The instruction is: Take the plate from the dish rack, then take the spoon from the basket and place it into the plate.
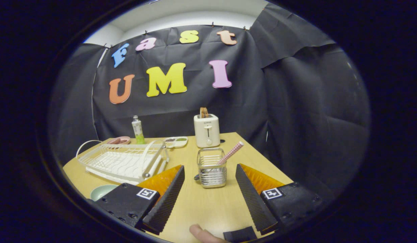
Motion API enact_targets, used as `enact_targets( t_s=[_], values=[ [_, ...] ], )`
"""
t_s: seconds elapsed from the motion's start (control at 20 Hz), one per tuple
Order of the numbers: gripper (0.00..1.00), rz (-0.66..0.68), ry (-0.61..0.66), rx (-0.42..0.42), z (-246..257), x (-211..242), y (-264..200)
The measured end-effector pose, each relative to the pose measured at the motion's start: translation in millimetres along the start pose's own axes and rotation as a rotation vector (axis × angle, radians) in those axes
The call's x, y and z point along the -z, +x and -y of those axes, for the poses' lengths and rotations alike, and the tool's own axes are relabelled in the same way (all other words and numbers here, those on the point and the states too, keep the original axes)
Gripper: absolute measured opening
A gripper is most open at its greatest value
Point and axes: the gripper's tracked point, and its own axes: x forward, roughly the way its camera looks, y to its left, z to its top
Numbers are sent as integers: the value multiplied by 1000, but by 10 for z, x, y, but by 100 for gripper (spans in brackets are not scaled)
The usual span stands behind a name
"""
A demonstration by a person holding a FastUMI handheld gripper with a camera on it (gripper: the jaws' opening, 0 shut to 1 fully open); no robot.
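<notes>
While the claw (pixel 210 194) hovers low over the wooden counter (pixel 208 206), its two fingers stand spread wide apart with nothing between them but bare wood, and they point forward and slightly down toward the back of the booth. A fingertip of the person (pixel 201 233) holding the tool shows just behind the fingers, near the counter's front edge. Just ahead of the gap between the fingers, a little nearer the right one, stands the small wire basket (pixel 211 167), upright on the counter. A spoon (pixel 230 153) with a pink checked handle leans out of it, the handle tilted up and to the right; the bowl end is down inside the basket and hard to make out. To the left of the basket, beyond the left finger, sits the white dish rack (pixel 122 161) on its tray. Whether a plate stands in the rack cannot be told. A pale green plate (pixel 102 191) lies flat on the counter in front of the rack, just beside the left finger's housing and partly hidden by it. Beyond the basket stands a cream toaster (pixel 207 130) with a slice of bread in its slot. Farther left along the back are a small bottle (pixel 138 130), a pink dish (pixel 120 140) and a divided tray (pixel 176 141).
</notes>
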Motion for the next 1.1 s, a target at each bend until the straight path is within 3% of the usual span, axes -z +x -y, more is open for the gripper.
enact_targets(
  t_s=[0.3, 0.5, 0.6, 0.7, 0.8, 0.95, 1.1],
  values=[
    [99, -72, 87, -61, 174, -23, 630],
    [93, -103, 153, -99, 170, -72, 981],
    [83, -121, 172, -133, 77, -40, 1087],
    [67, -113, 155, -76, 165, -29, 1206],
    [37, -89, 166, -97, 124, -88, 1210],
    [26, -78, 165, -126, 92, -106, 1209],
    [25, -85, 229, -154, 95, -121, 1233]
  ],
)
